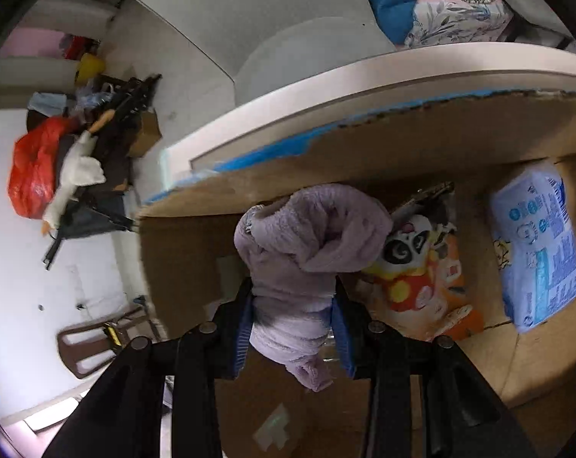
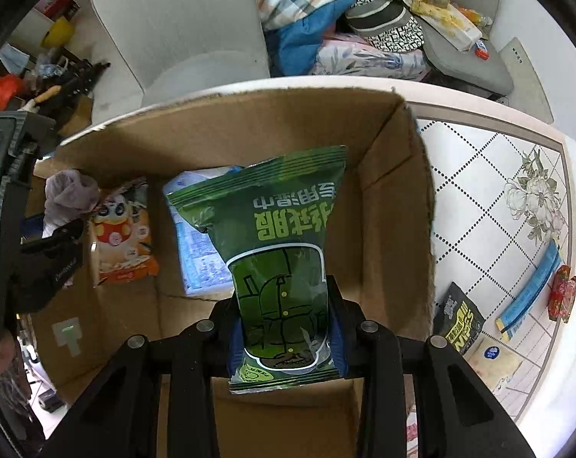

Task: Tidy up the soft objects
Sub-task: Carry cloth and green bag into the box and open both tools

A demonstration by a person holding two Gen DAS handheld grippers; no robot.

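Note:
My left gripper is shut on a lilac fleece cloth, bunched between the blue pads, hanging over the open cardboard box. In the right wrist view that cloth and the left gripper show at the box's left side. My right gripper is shut on a green wet-wipes pack, held above the middle of the box. On the box floor lie an orange panda-print pack and a pale blue tissue pack.
The box stands on a tiled-pattern table carrying a black-yellow packet, a blue strip and a red wrapper. Beyond are a grey chair and piled bedding. A red bag and white plush lie on the floor.

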